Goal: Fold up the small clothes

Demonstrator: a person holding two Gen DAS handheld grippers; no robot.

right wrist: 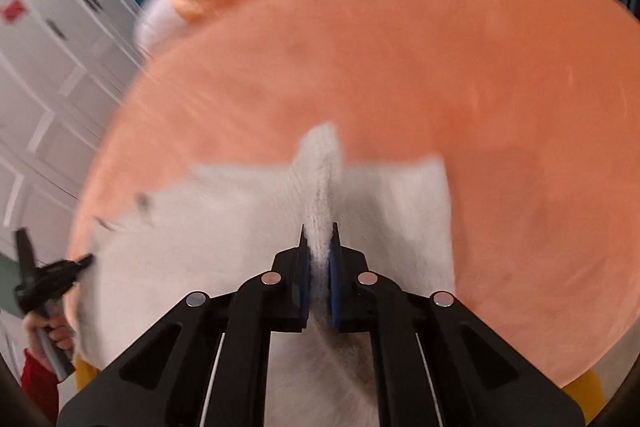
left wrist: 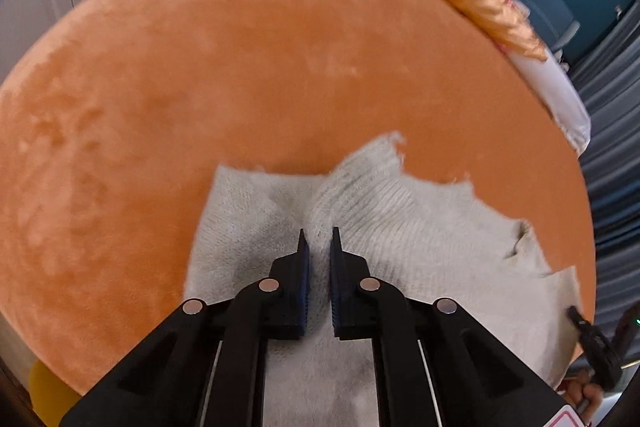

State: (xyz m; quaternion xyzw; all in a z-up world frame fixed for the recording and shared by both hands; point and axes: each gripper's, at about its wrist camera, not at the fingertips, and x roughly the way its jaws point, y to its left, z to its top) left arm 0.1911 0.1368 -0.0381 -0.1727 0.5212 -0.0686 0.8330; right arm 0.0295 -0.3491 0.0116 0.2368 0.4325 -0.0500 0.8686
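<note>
Both grippers angle steeply down: the left gripper point(left wrist: 318, 233) and right gripper point(right wrist: 318, 229) each pinch a raised ridge of the grey knitted garment point(left wrist: 400, 219), rumpled at the orange blanket's point(left wrist: 240, 67) near edge.

Both views were evenly and brightly lit, with soft grey shadow on the white knit point(left wrist: 360, 227) just ahead of each claw. The right wrist view was smeared by motion blur, worst toward eleven o'clock; the left stayed sharper. Fisheye bending and dark vignetting ringed the edges.
</note>
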